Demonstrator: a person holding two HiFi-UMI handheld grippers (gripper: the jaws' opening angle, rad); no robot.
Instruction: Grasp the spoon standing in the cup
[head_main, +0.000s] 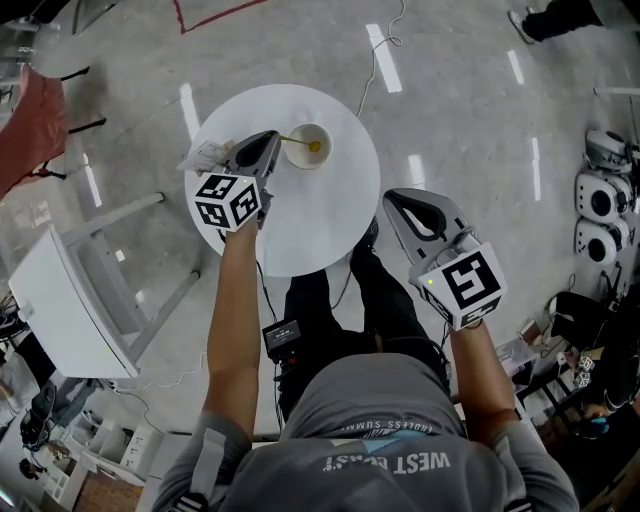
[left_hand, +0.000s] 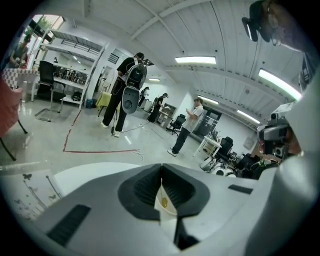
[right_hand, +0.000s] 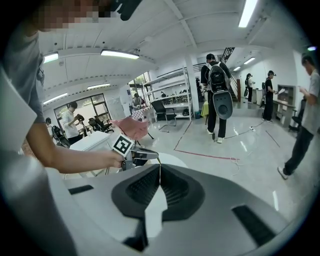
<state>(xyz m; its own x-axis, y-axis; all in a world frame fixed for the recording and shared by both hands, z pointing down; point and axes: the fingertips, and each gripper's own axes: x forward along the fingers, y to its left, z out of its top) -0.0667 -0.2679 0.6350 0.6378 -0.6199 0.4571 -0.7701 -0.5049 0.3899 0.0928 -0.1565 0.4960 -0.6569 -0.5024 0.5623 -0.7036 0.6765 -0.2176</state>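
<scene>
As the left gripper (head_main: 274, 138) pinches the spoon (head_main: 300, 141) over the round table (head_main: 320, 220), right gripper (right_hand: 160, 169) jaws meet.

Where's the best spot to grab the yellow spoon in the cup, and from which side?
Grip the spoon by its handle end, which leans out over the cup rim toward the left; its bowl sits inside. Come from the left, as the left gripper does: its jaws look shut on that end.
</scene>
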